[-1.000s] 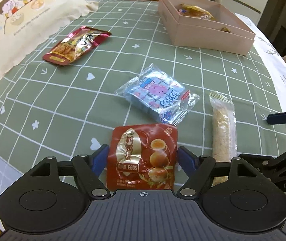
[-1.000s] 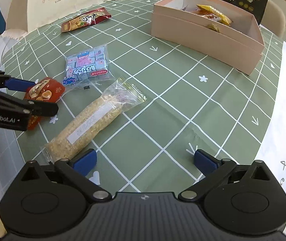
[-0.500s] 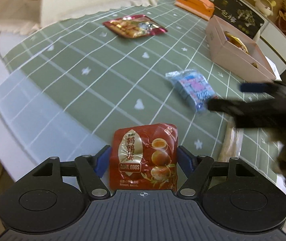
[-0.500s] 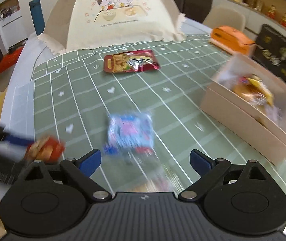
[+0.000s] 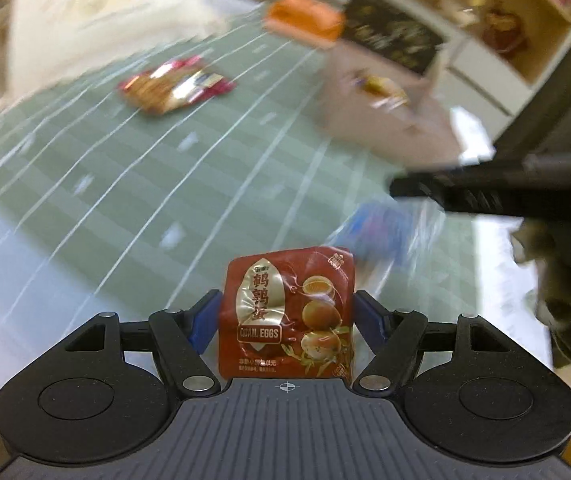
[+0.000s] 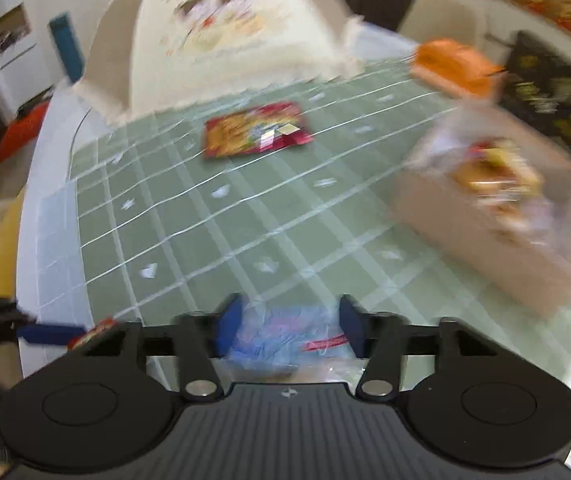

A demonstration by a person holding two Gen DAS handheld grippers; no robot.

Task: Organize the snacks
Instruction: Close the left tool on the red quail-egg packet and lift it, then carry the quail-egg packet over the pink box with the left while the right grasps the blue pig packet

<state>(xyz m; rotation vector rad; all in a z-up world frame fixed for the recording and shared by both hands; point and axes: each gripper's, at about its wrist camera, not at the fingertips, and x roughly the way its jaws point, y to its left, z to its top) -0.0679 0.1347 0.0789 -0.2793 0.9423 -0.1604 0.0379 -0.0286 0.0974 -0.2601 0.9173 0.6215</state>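
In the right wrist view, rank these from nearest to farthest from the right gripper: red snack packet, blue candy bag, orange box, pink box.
1. blue candy bag: between the right gripper fingers.
2. pink box: to the right, mid-table.
3. red snack packet: center, farther back.
4. orange box: far right, at the table's back edge.

Your left gripper (image 5: 286, 314) is clamped on the egg pack (image 5: 287, 316), blue pads pressing both its side edges, the pack held upright. Your right gripper (image 6: 289, 326) has its blue fingers (image 6: 229, 322) drawn in on either side of the blue bag (image 6: 281, 338); blur hides whether they touch.
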